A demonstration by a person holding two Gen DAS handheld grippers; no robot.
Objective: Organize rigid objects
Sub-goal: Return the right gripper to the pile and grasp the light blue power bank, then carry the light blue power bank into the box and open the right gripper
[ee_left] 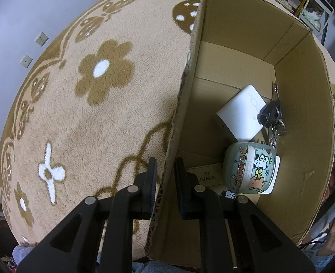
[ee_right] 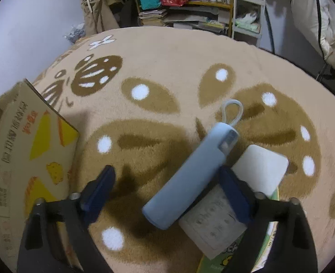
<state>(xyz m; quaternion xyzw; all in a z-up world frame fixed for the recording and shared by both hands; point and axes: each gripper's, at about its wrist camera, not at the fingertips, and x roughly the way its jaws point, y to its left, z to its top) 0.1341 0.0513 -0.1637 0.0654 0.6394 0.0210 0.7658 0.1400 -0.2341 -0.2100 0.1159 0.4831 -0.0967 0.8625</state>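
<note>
In the left wrist view my left gripper (ee_left: 165,177) is shut on the left wall of an open cardboard box (ee_left: 185,86), one finger outside, one inside. Inside the box lie a white block (ee_left: 240,113), a bunch of keys with a black fob (ee_left: 271,113), a green cartoon jar (ee_left: 249,168) and a flat card (ee_left: 207,177). In the right wrist view my right gripper (ee_right: 167,182) is open, its fingers apart above the rug. A blue-grey case with a loop (ee_right: 190,173) lies between the fingers, nearer the right one, over a white pad (ee_right: 263,168) and a grey printed block (ee_right: 213,223).
The box also shows at the left of the right wrist view (ee_right: 26,159). A beige rug with brown flower patterns (ee_left: 99,91) covers the surface. Shelves, bags and a white cart (ee_right: 247,18) stand beyond the rug's far edge. A green printed item (ee_right: 267,245) lies under the grey block.
</note>
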